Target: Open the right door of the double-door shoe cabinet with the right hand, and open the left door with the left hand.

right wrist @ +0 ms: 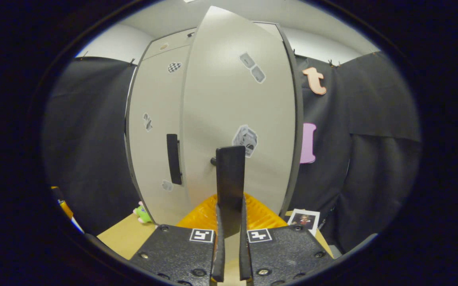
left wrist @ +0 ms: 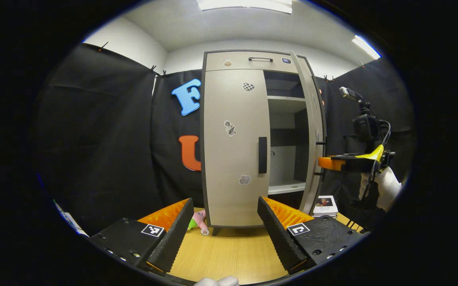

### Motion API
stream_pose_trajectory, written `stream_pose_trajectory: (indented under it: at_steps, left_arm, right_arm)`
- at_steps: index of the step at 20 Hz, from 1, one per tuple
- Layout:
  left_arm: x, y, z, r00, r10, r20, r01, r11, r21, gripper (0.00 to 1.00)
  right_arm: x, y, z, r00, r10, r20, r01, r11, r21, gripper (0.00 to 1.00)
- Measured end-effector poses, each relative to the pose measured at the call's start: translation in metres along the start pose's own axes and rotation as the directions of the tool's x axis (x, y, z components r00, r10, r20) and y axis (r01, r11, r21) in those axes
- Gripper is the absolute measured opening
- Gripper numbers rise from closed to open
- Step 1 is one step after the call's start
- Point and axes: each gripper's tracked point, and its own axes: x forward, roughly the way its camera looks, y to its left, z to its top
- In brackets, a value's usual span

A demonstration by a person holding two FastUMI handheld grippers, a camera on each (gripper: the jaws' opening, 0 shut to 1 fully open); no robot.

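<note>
Grey right door (right wrist: 237,119) stands ajar, right claw (right wrist: 229,222) pinching its handle (right wrist: 230,178); left claw (left wrist: 221,222) spread.

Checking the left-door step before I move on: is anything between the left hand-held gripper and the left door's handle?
Nothing visible. The left hand-held gripper is open and faces the closed left door; only bare tabletop lies before its handle. The pink plush toy sits off to the side by the cabinet's foot.
</note>
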Motion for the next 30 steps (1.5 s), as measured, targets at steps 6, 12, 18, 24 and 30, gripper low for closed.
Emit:
stream_pose_trajectory:
  at_steps: [6, 12, 18, 24, 30]
  left_arm:
    - [0.009, -0.025, 0.003, 0.998, -0.058, 0.011, 0.058, 0.998, 0.01, 0.96]
    - [0.019, -0.037, 0.002, 0.996, -0.09, 0.014, 0.09, 0.996, 0.007, 0.96]
    - [0.026, -0.046, 0.004, 0.994, -0.112, 0.02, 0.112, 0.994, 0.003, 0.96]
    - [0.035, -0.054, 0.003, 0.991, -0.136, 0.013, 0.136, 0.991, -0.001, 0.96]
    - [0.041, -0.061, 0.008, 0.988, -0.157, 0.016, 0.157, 0.988, 0.0, 0.96]
  right_arm:
    - [-0.02, -0.028, -0.001, 0.999, -0.042, 0.009, 0.042, 0.999, 0.021, 0.14]
    - [-0.03, -0.052, -0.004, 0.998, -0.055, 0.011, 0.055, 0.998, 0.012, 0.1]
    - [-0.036, -0.078, -0.005, 0.995, -0.099, 0.019, 0.099, 0.995, -0.002, 0.06]
    - [-0.039, -0.116, -0.006, 0.988, -0.155, 0.025, 0.155, 0.988, -0.002, 0.04]
    - [-0.041, -0.143, -0.008, 0.988, -0.152, 0.002, 0.151, 0.985, 0.089, 0.04]
